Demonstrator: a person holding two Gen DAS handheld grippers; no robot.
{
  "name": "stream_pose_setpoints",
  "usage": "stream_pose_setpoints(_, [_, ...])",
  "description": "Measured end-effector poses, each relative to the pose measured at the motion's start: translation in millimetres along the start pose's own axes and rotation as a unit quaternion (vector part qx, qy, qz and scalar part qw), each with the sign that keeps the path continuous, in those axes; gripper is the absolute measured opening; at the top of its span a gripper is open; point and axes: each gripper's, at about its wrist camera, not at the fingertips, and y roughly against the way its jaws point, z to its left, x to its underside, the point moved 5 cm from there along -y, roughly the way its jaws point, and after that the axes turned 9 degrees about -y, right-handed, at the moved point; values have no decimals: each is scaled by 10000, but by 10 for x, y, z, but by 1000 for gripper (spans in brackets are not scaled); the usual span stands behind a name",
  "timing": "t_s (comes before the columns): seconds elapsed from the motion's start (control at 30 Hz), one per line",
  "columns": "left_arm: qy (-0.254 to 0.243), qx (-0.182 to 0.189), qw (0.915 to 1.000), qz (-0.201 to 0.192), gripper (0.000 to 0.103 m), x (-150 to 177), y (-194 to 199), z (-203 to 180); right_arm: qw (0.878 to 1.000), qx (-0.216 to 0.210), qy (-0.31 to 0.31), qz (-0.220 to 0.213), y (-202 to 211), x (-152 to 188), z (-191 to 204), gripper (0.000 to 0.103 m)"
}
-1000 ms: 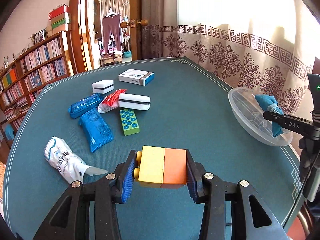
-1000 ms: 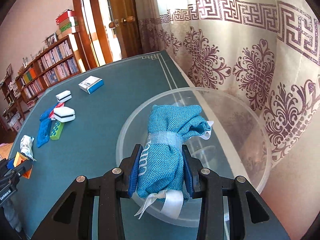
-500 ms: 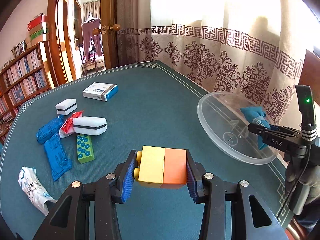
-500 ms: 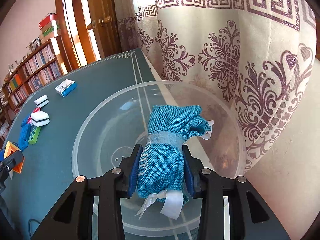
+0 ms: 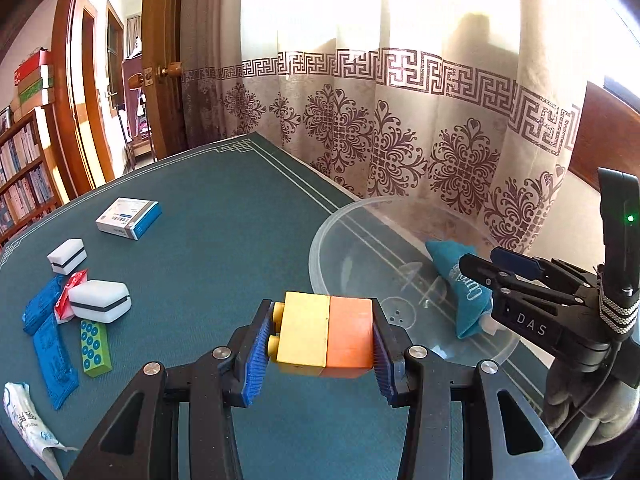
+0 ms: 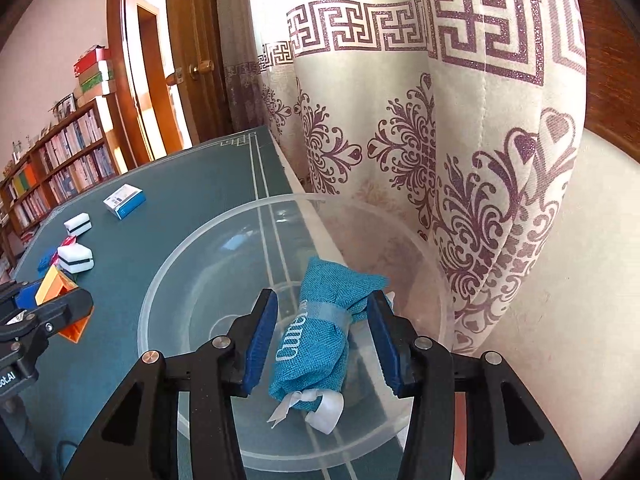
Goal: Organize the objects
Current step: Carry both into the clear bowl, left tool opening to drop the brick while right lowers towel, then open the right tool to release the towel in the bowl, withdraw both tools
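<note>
My left gripper (image 5: 320, 338) is shut on a block, half yellow and half orange (image 5: 326, 330), held above the green table just short of a clear plastic bowl (image 5: 320, 240). In the right wrist view a blue woven pouch (image 6: 316, 332) with a white ribbon lies tilted inside the bowl (image 6: 168, 272). My right gripper (image 6: 322, 340) straddles the pouch. Its jaws are opening, and the blue pads stand off the cloth. The left gripper (image 6: 60, 304) and its block (image 6: 52, 284) show at the left edge of that view.
Left of the bowl lie two white-and-black sponges (image 5: 100, 300), a green studded brick (image 5: 94, 346), blue packets (image 5: 54, 364), a red packet (image 5: 74, 284), a white-and-blue box (image 5: 128, 218) and a white packet (image 5: 24, 416). A patterned curtain (image 5: 400, 140) hangs along the table's edge behind the bowl.
My left gripper has carried the block rightward, up to the bowl. The right gripper's jaws have spread off the pouch, which has dropped into the bowl.
</note>
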Motion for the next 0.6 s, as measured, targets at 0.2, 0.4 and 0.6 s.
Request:
stream_pose_setpoints(0.2, [-159,289,9995,-3,47,-90,-120,-205,10000,-15,-52,-18,8,-10,-21,49])
stream_pose_setpoints(0.4, [-214,530,9983,-94,72,-152,-174,-323,10000,-25,-85,-11,0,-7,-34,49])
stream_pose_setpoints(0.6, [-21,387,9990,-231,91,-113,-120,-213,10000,-36,-59,7,-11,15,-5,48])
